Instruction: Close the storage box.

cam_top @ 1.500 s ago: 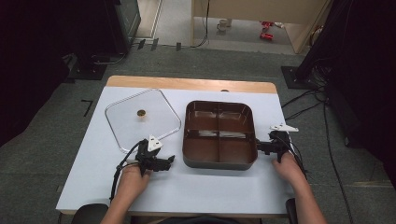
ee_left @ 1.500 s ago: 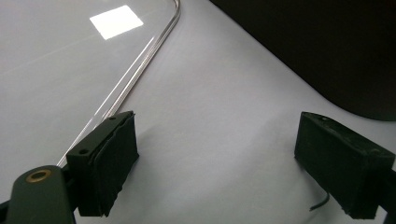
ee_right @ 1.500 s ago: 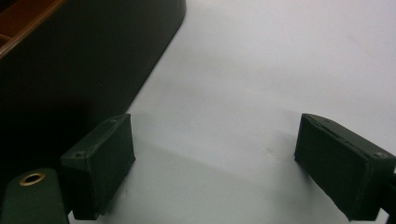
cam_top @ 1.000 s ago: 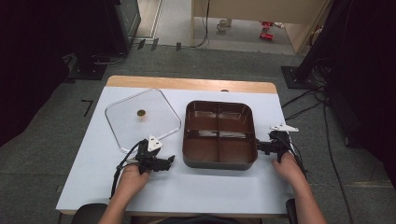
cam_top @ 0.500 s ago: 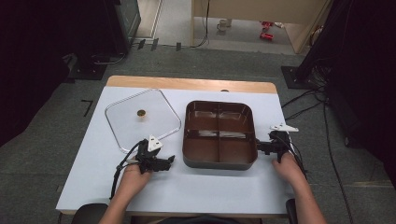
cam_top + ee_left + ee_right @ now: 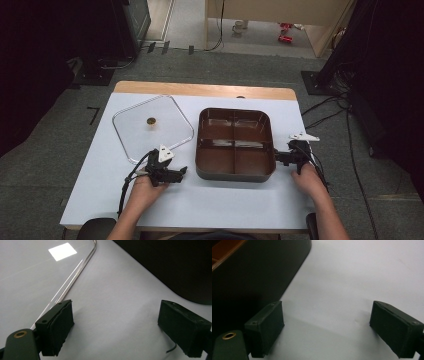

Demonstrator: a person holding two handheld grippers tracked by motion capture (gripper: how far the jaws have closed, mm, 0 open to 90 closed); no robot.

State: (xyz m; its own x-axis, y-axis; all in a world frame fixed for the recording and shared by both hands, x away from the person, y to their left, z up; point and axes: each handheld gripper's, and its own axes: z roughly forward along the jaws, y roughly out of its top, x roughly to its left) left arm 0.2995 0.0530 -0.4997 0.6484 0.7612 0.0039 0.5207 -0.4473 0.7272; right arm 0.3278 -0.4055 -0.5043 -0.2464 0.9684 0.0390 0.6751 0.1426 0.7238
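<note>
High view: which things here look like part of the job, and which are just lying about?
Likely in play, judging by where the claws sit:
brown four-compartment tray
clear lid with its small knob
left claw, open, between lid and tray
right claw, open, at the tray's right side

Just lying about:
red cans on the floor
floor cables

The brown tray (image 6: 235, 145) stands in the middle of the tabletop (image 6: 235, 200) and blocks the straight way between the two hands. The left tongs (image 6: 181, 171) sit just beside its left wall, jaws spread wide over bare surface, with the clear lid (image 6: 152, 127) flat on the far side and its rim touching the outer jaw's edge. The right tongs (image 6: 276, 156) are close against the tray's right wall, jaws also apart. Bare tabletop runs along the near edge and to the right of the tray.
</note>
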